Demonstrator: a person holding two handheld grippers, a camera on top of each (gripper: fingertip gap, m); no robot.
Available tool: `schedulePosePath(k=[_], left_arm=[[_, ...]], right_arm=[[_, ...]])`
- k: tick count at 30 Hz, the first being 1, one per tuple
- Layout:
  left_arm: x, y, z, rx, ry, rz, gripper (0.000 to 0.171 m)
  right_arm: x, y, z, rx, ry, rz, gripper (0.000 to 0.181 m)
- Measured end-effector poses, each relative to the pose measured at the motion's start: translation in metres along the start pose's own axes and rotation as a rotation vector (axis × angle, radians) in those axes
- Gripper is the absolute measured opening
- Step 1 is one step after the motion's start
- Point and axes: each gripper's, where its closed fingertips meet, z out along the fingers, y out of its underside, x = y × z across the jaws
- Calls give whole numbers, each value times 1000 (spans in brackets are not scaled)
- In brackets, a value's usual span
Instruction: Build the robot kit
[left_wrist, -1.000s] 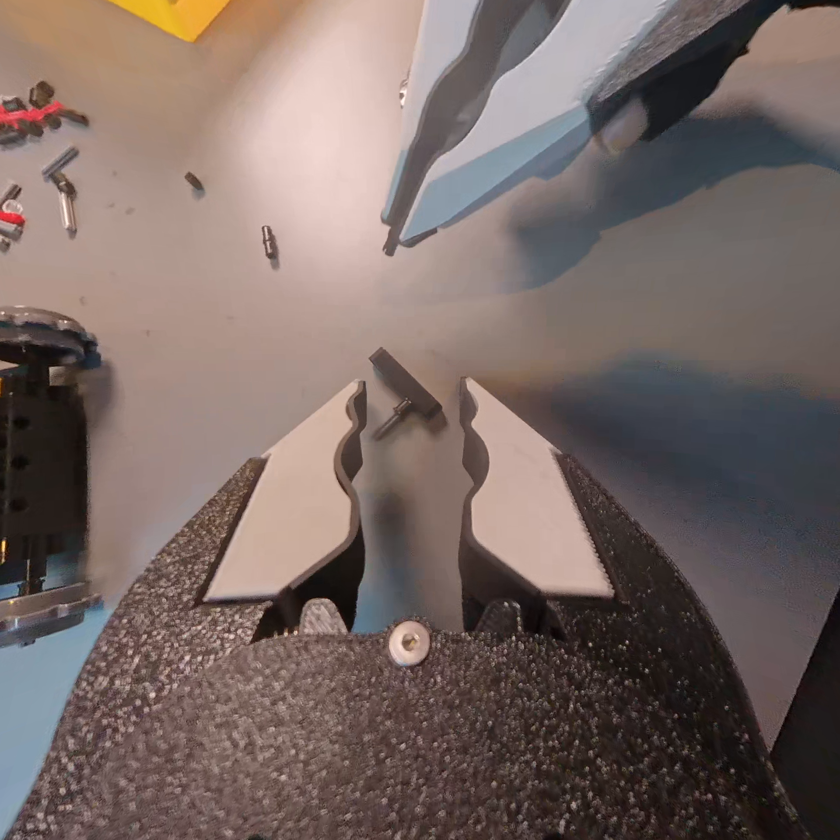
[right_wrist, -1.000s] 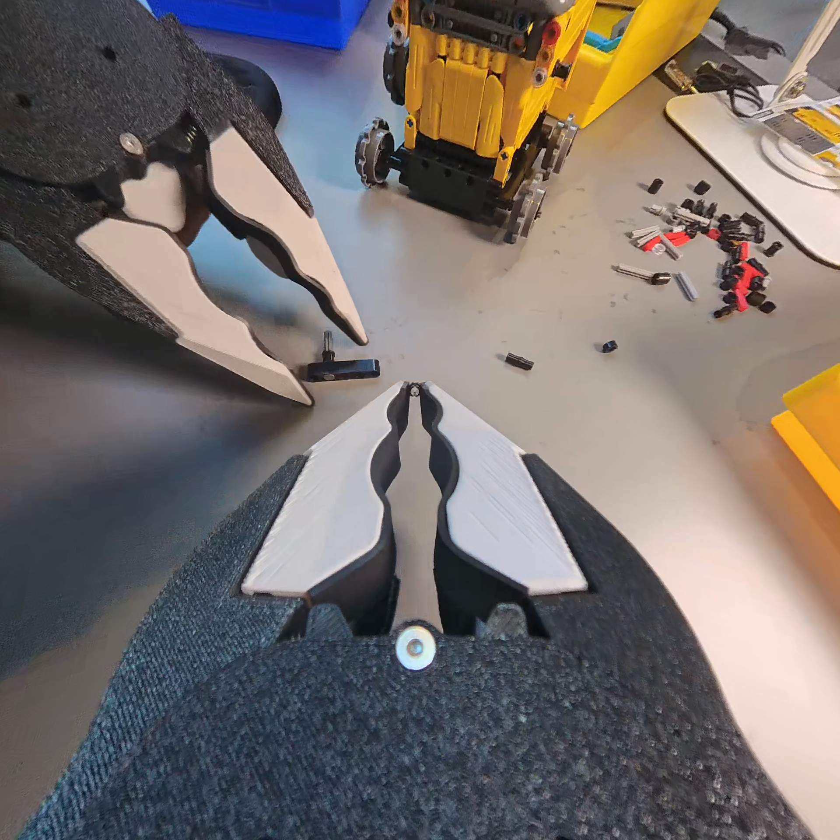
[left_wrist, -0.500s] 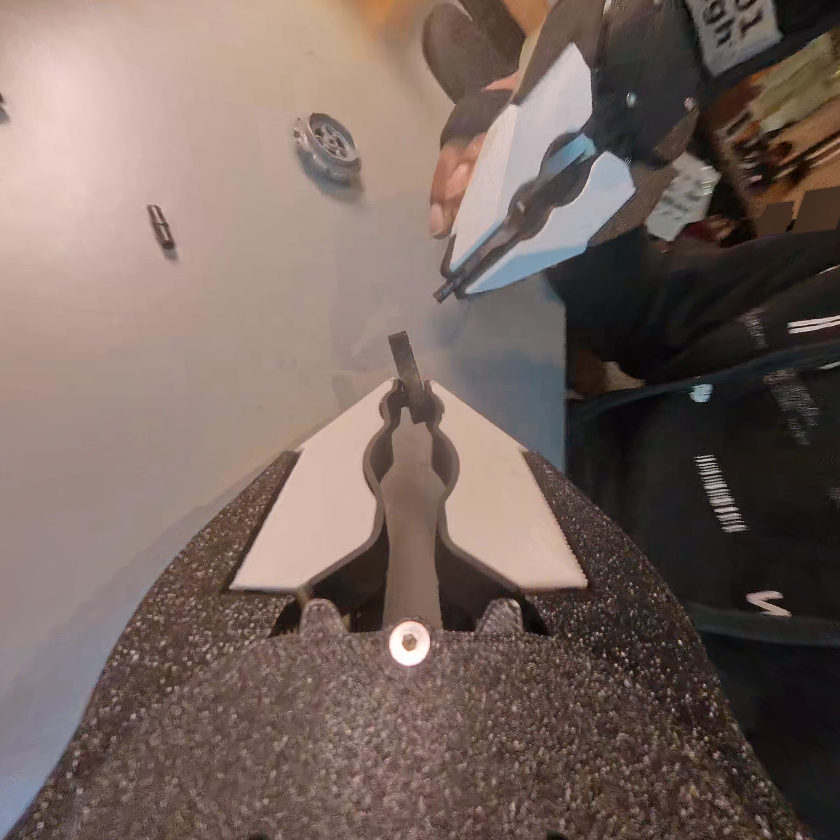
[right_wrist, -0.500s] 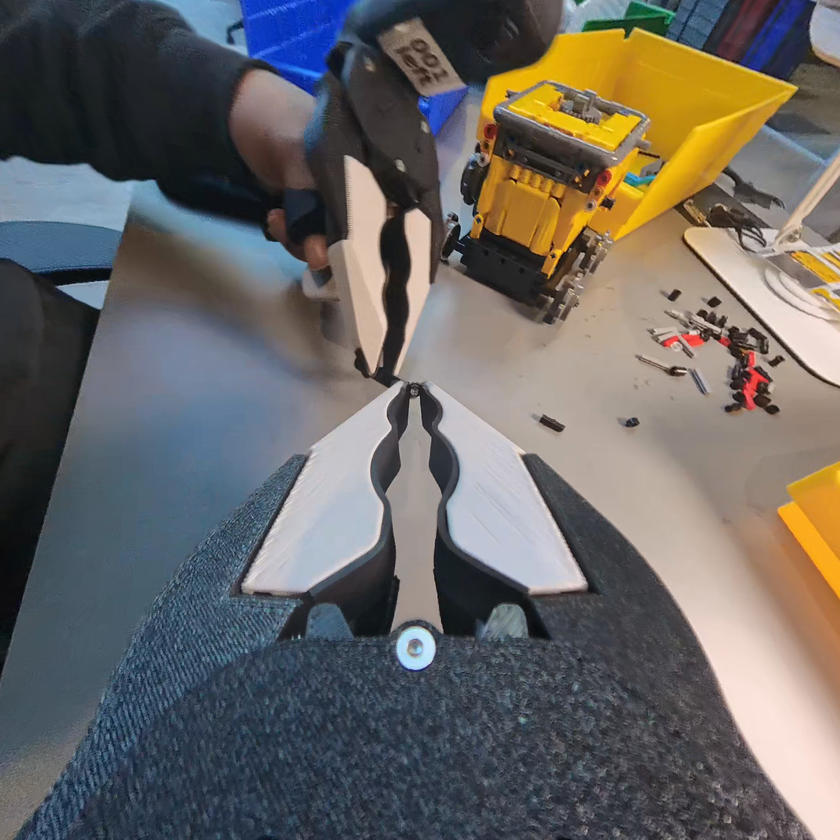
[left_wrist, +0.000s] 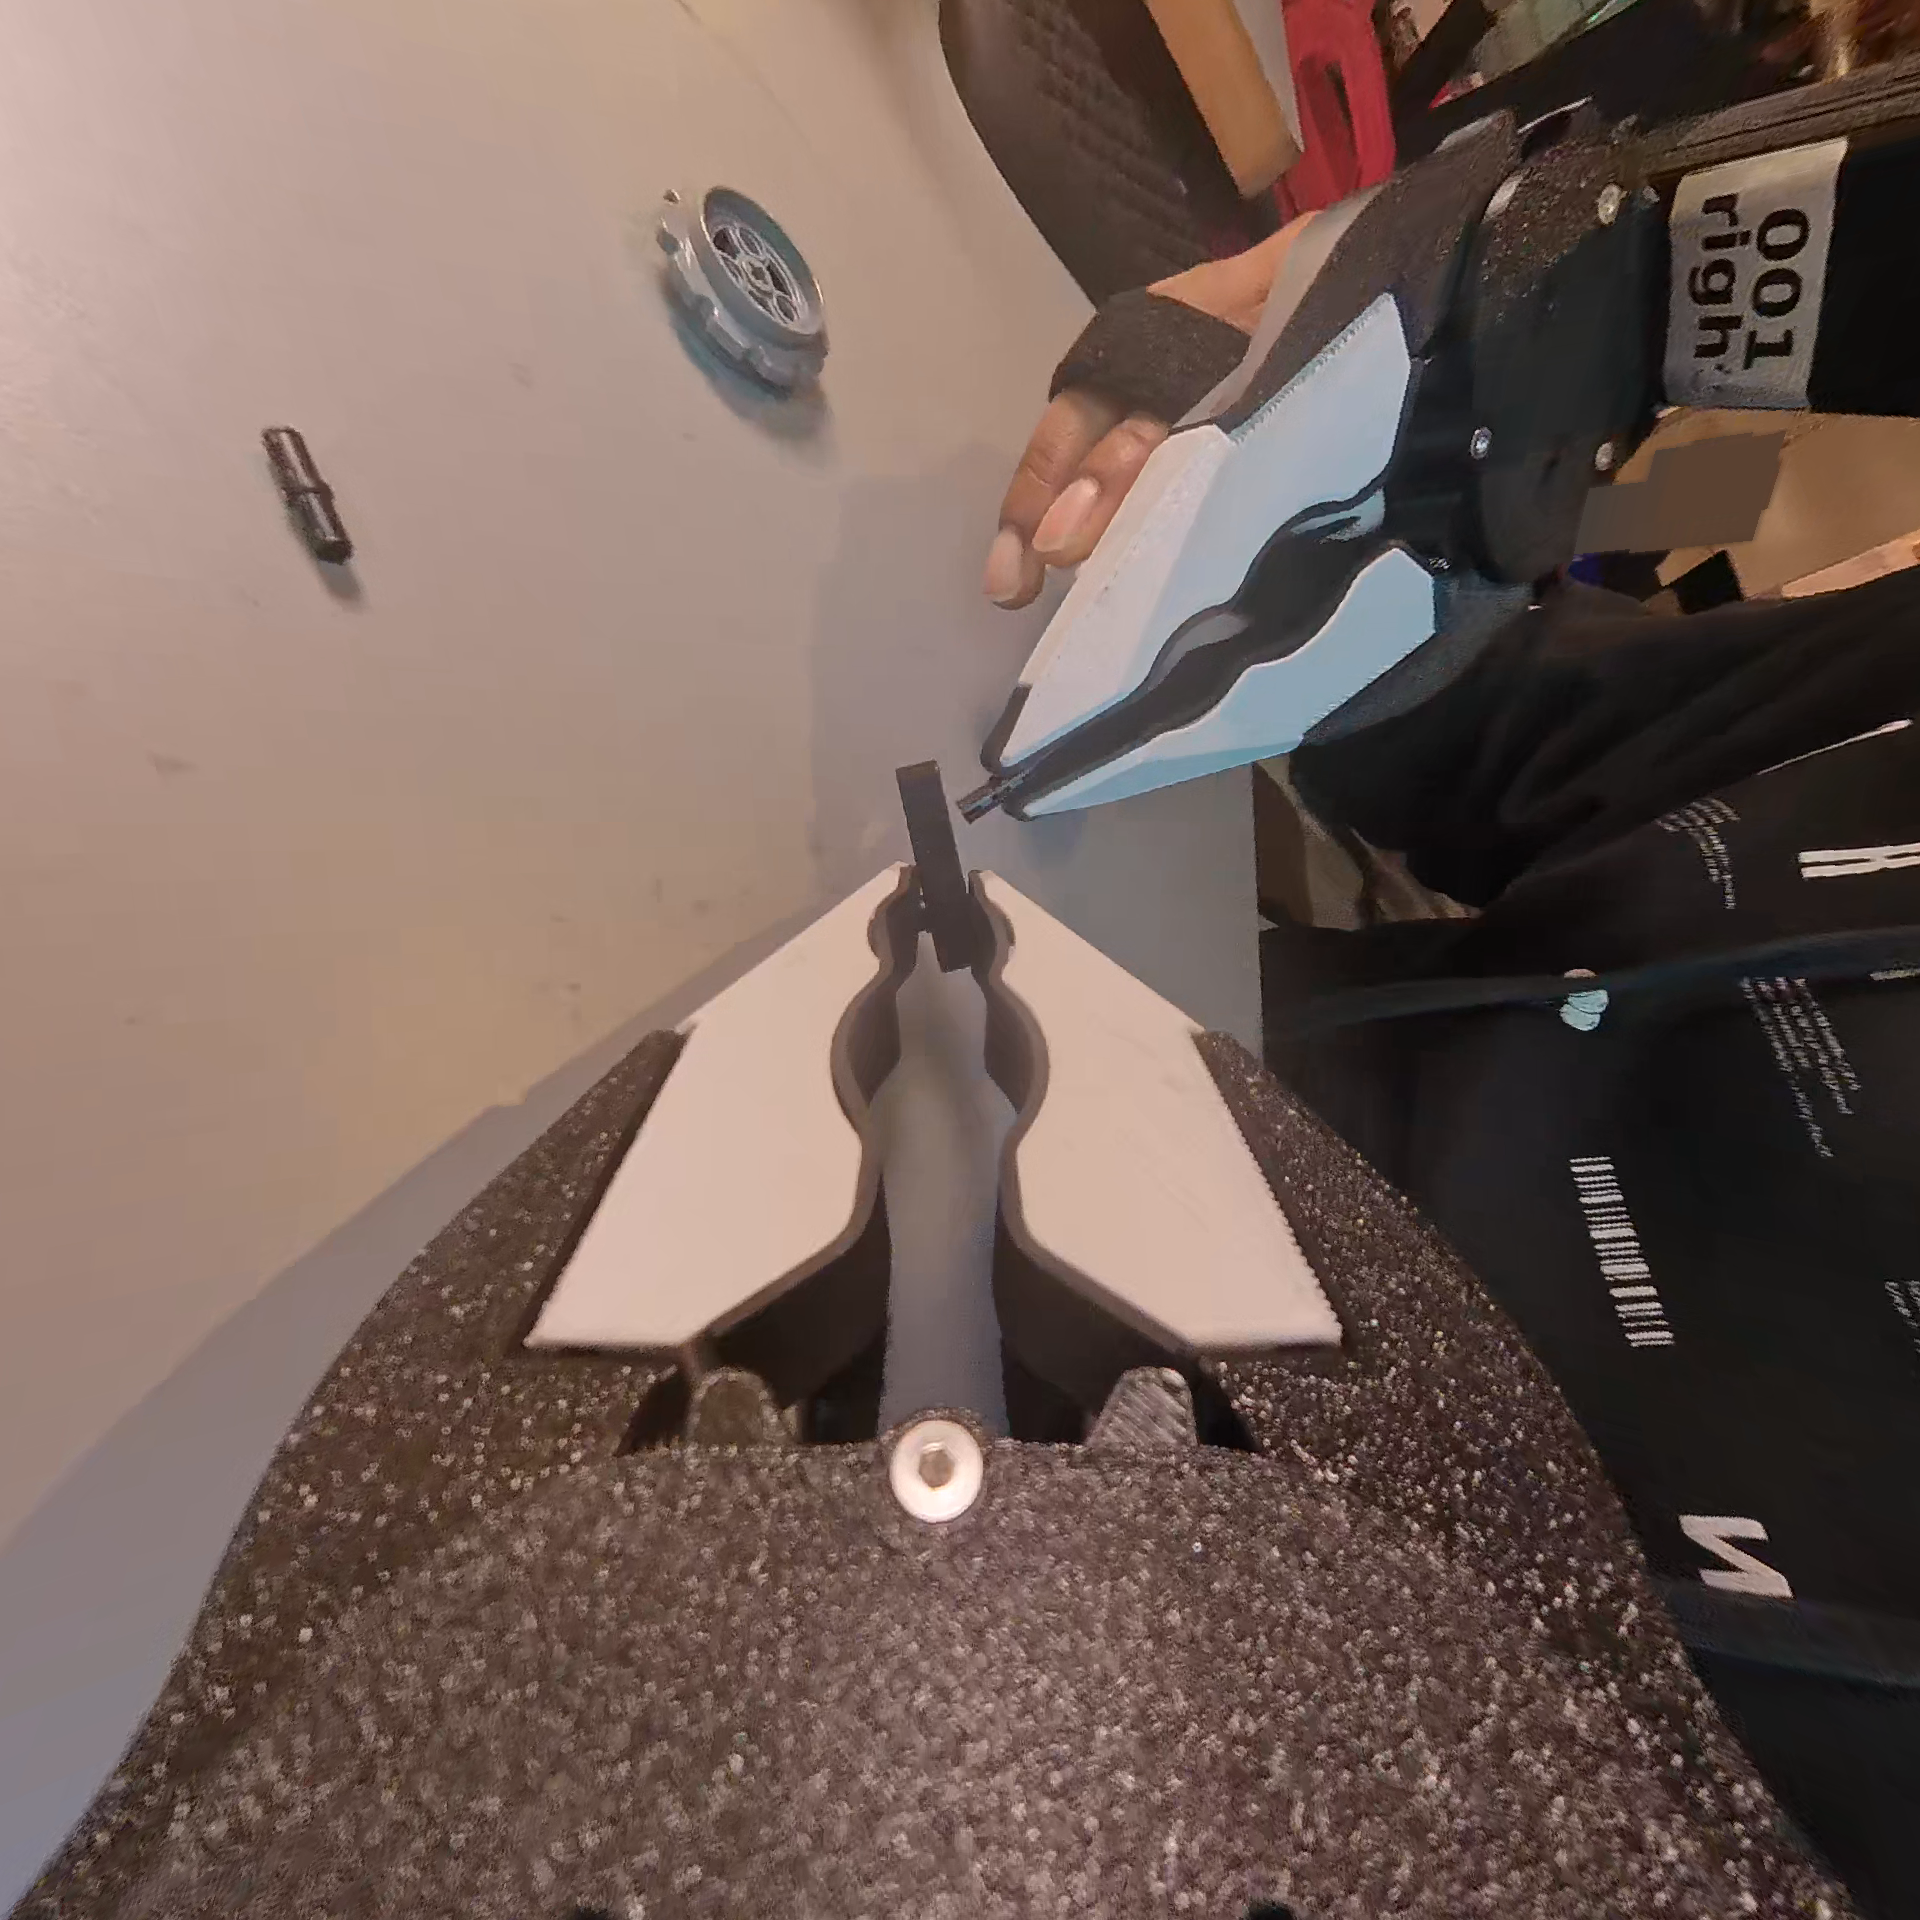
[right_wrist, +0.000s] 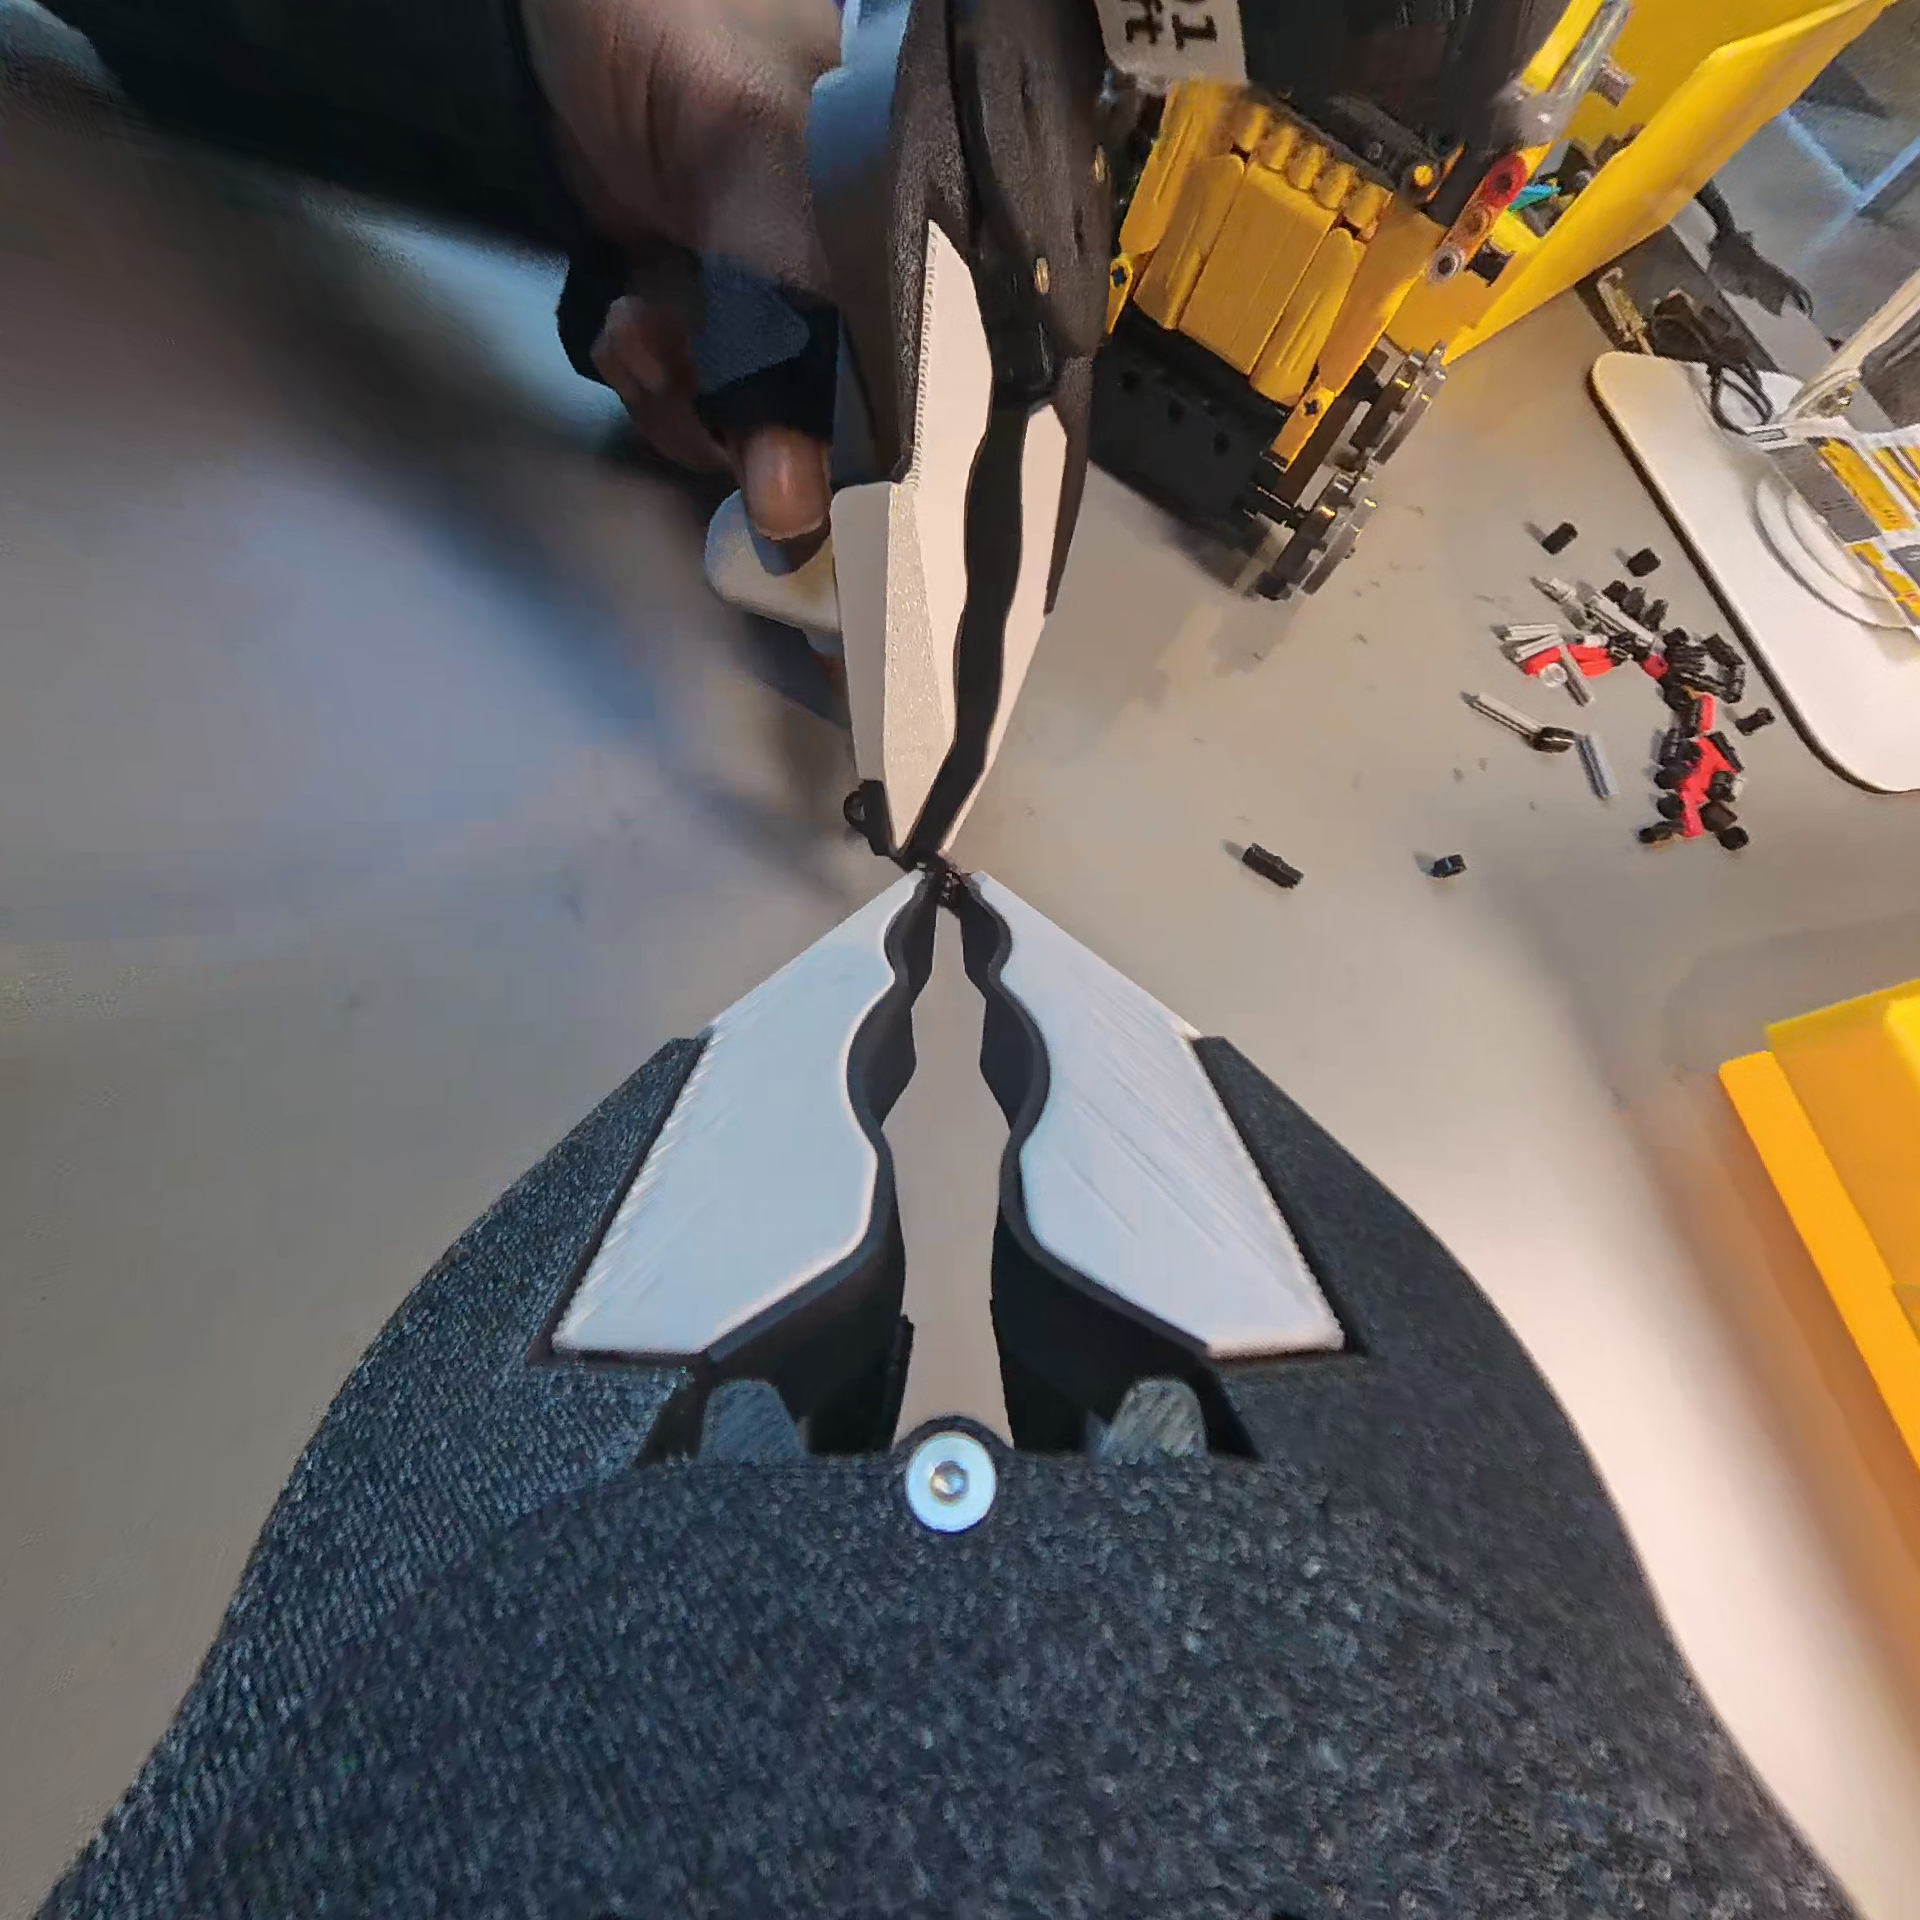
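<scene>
The left gripper (left_wrist: 940, 883) is seen with its jaws drawn narrow and clamped on a small black beam piece (left_wrist: 933, 857), which is held clear of the grey worktop (left_wrist: 436, 727). The beam's long axis is observed to run forward out of the jaws, roughly in line with the fingers, with its far end free. The right gripper (left_wrist: 997, 800) is found just right of that free end, its jaws closed on a short black pin (left_wrist: 977, 805) whose tip is pointed leftward at the side of the beam, at about a right angle to the beam's long axis. Contact between pin and beam cannot be confirmed; at most a slight gap is shown. In the right wrist view the two sets of tips are recorded almost meeting, the pin (right_wrist: 948, 883) being largely hidden there. Both grippers are equally near the meeting point. On the worktop a grey toothed wheel (left_wrist: 746, 286) and a loose black connector pin (left_wrist: 307, 494) are noted far left, well apart from the grippers; a yellow brick-built vehicle (right_wrist: 1278, 312) and a scatter of small parts (right_wrist: 1652, 717) are noted beyond.
</scene>
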Motion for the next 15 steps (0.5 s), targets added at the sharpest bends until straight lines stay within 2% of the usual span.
schedulePosePath(k=[3, 15], left_arm=[[-2, 0, -1, 2, -40, 40, 6], [-1, -1, -3, 54, -13, 25, 6]], right_arm=[[0, 0, -1, -16, 34, 3, 4], [3, 3, 7, -42, 146, -5, 4]])
